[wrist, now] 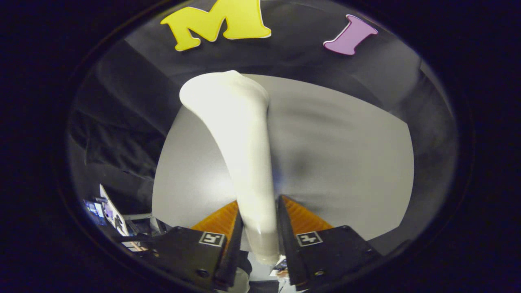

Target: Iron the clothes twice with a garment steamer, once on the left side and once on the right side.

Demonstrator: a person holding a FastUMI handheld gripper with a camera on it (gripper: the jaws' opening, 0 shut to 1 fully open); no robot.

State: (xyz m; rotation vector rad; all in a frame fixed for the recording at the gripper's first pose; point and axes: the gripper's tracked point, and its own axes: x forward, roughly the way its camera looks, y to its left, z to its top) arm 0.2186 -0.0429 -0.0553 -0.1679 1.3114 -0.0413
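In the gripper view, your gripper [259,228] has its jaws pinched on the white handle of the garment steamer [240,142], one finger pressing each side of it near its lower end. From that grip the steamer rises away ahead of the fingers, widening and curving toward its rounded head at the far end. Behind the steamer you have a pale grey garment [338,162] spread flat and smooth, lying beyond the fingers on both sides of the handle, with the black booth wall [122,122] around it.
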